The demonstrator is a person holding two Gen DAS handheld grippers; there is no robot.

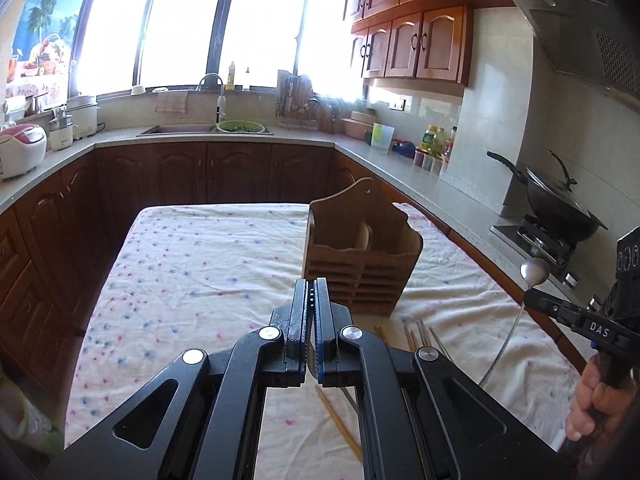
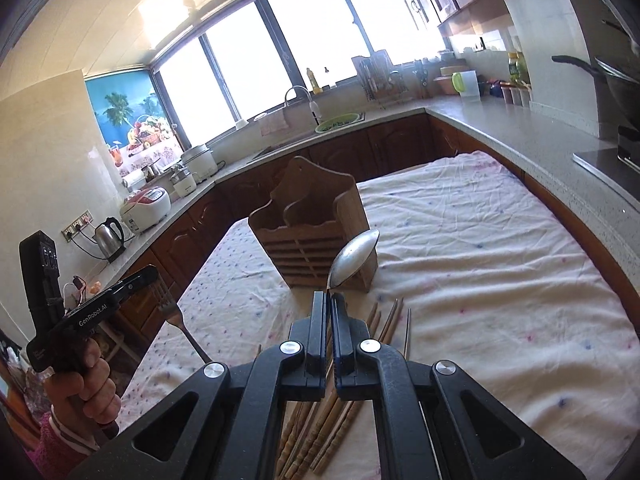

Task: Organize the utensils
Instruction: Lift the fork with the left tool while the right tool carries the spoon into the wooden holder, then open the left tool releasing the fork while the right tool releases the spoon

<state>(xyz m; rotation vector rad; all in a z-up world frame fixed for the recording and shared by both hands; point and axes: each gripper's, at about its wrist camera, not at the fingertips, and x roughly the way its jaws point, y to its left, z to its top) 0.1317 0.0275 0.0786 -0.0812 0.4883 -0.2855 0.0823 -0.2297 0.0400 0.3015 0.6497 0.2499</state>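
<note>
the left hand-held gripper (image 1: 311, 284) is clamped on a fork (image 2: 176, 312), seen in the right wrist view with its tines up near the jaws and its handle slanting down over the near-left part of the worktop (image 2: 500, 240). the right hand-held gripper (image 2: 330, 296) is closed on the handle of a metal spoon (image 2: 354, 257), whose bowl stands up past the fingertips, in front of the wooden utensil holder (image 2: 312, 232). the holder stands upright on the cloth-covered worktop, toward the near edge and about midway across it, with a tall back panel, a middle divider and a slatted front. a bundle of wooden chopsticks (image 2: 320, 432), with what look like a few metal ones among them, lies flat on the cloth at the near edge, just in front of the holder and under the right gripper.

both utensils look lifted clear of the cloth, so the step in hand seems to be carrying them to the holder. to do it well, bring each piece over its own compartment, turn it upright so the handle end points down, and lower it inside the rim before letting go. the grip is thin on both handles, so a quick swing could let either one pivot or slip. take the two hands in turn so they do not crowd over the narrow opening, and avoid knocking the front wall, since the holder seems light and could tip toward the chopsticks.
</note>
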